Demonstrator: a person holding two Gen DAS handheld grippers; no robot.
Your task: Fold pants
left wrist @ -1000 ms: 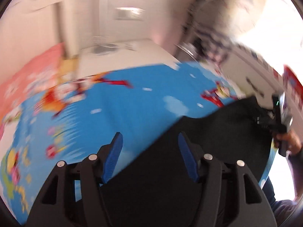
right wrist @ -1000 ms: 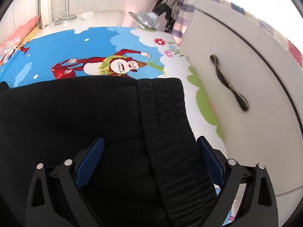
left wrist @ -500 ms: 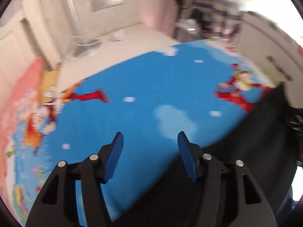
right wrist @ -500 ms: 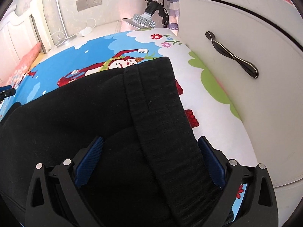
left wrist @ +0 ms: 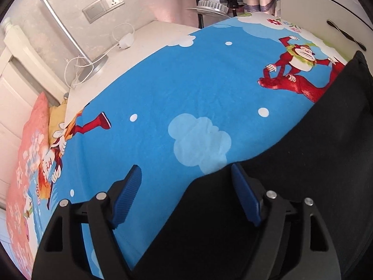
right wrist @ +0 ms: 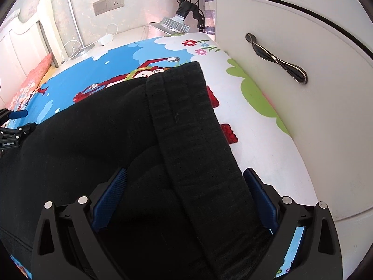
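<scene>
The left gripper (left wrist: 186, 196) stood wide open with nothing between its blue pads (left wrist: 127, 198); its right finger sat over the edge of the black pants (left wrist: 303, 163), its left finger over the bare bed sheet (left wrist: 163, 88). Whether the pads touched the cloth could not be told. The right gripper (right wrist: 184, 200) was likewise spread wide, holding nothing — its two fingers straddled the ribbed waistband (right wrist: 186, 121), which ran up the middle of that view between the pads.

The pants lay spread on the bed. In the left wrist view they filled the lower right, their edge running diagonally from below the fingers up toward the red monkey print (left wrist: 296, 70). In the right wrist view the waistband end lay nearest the white part of the sheet, with the rest of the cloth stretching off to the left, where the left gripper's fingers showed at the frame edge.

Beyond the pants the sheet was bright blue with clouds and cartoon figures. A pink pillow (left wrist: 28, 158) lay at the far left by the headboard. A white cabinet (right wrist: 291, 23) with a twisted dark handle (right wrist: 277, 58) stood just beside the bed on the right — past the bed's far end were a silver lamp head (right wrist: 174, 24), a white nightstand top with a charger and cord (left wrist: 121, 42), and a wall socket (left wrist: 103, 4).
</scene>
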